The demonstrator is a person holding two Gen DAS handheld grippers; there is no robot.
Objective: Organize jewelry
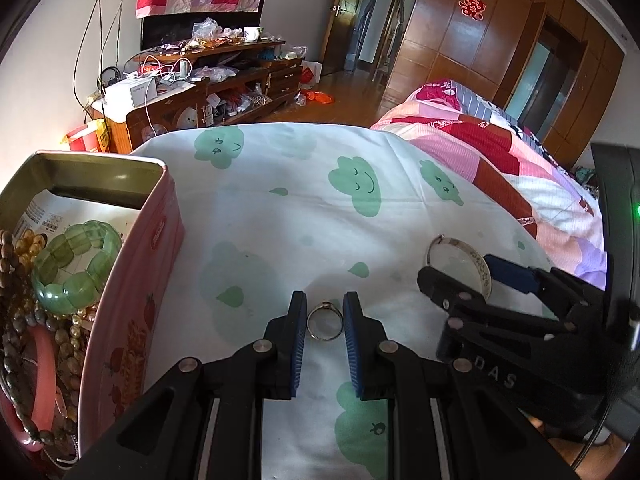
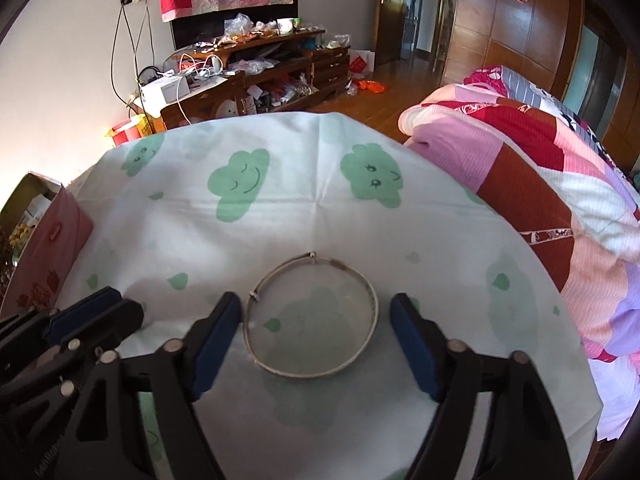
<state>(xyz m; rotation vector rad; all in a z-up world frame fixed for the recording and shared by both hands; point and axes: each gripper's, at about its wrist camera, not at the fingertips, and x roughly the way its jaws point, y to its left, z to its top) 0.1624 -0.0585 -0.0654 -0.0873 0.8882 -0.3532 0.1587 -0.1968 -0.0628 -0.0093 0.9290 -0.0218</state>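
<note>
We are working over a cloud-print cloth, with a pink tin of beads and bangles sitting at its left edge. Our right gripper is hovering wide open around a silver bangle lying flat (pads not touching it), while our left gripper is pinching a small ring between nearly closed pads.
</note>
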